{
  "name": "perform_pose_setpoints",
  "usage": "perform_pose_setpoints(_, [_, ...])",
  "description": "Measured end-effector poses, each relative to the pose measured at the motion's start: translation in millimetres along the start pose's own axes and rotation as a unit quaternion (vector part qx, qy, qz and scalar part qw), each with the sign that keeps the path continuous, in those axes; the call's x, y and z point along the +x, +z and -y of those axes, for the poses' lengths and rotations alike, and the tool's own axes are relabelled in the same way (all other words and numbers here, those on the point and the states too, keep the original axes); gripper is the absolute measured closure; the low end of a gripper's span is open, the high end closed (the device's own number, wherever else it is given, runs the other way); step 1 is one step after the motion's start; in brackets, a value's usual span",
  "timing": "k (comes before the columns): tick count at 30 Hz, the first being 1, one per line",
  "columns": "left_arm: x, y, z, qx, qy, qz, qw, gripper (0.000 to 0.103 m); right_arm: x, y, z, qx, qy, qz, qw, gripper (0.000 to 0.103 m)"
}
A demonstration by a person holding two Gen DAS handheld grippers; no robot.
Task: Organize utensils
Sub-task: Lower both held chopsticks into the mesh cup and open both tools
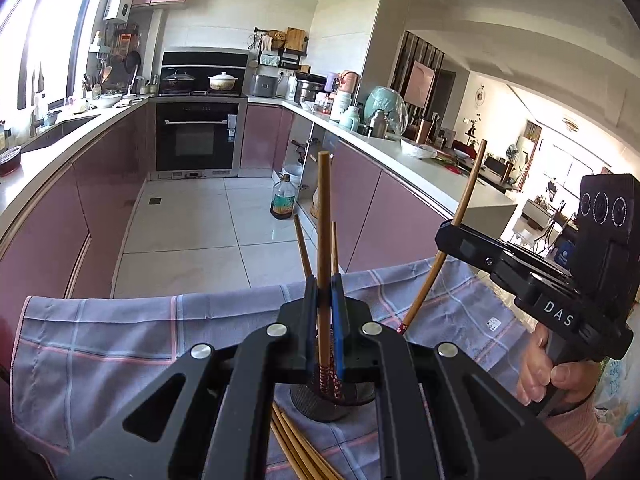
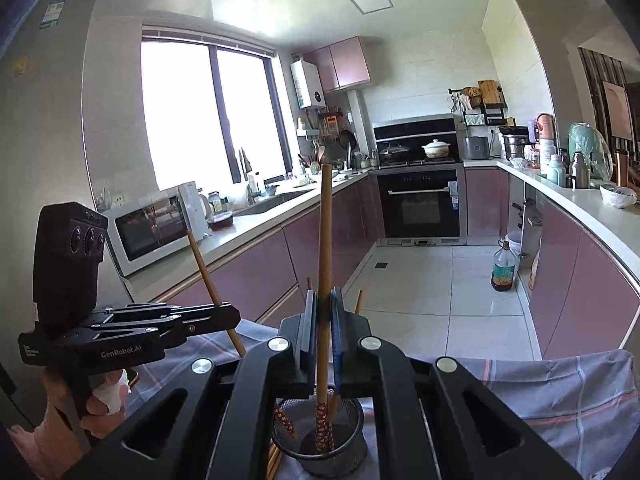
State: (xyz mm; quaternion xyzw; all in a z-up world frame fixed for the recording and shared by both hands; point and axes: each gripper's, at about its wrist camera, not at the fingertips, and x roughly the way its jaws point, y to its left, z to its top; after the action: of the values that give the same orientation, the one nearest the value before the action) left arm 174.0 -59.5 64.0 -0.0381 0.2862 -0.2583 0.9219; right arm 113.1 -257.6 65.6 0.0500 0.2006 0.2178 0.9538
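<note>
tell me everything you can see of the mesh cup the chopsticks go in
The mesh cup is a small round holder of dark metal mesh with a solid black rim, standing upright on a checked cloth. A few wooden chopsticks with red patterned ends already stand in it, leaning on the rim. The right gripper holds a chopstick whose patterned end reaches down inside the cup. More chopsticks lie on the cloth beside its base. The gripper's frame hides part of its rim.
</note>
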Motion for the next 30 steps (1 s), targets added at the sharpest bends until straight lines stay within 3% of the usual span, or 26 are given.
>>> perform_pose_setpoints(11, [48, -10, -9, 0.013, 0.003, -0.067, 0.9977, 0.096, 54, -29, 2, -0.002, -0.014, -0.124, 0.992, 0.098])
perform_pose_setpoints(20, [74, -14, -21, 0.000, 0.018, -0.082, 0.9965, 0.095, 65, -32, 14, 0.033, -0.023, -0.129, 0.991, 0.095])
perform_pose_setpoints(30, [67, -33, -34, -0.018, 0.035, -0.074, 0.9965, 0.091, 52, -40, 11, 0.038, -0.018, -0.114, 0.993, 0.087])
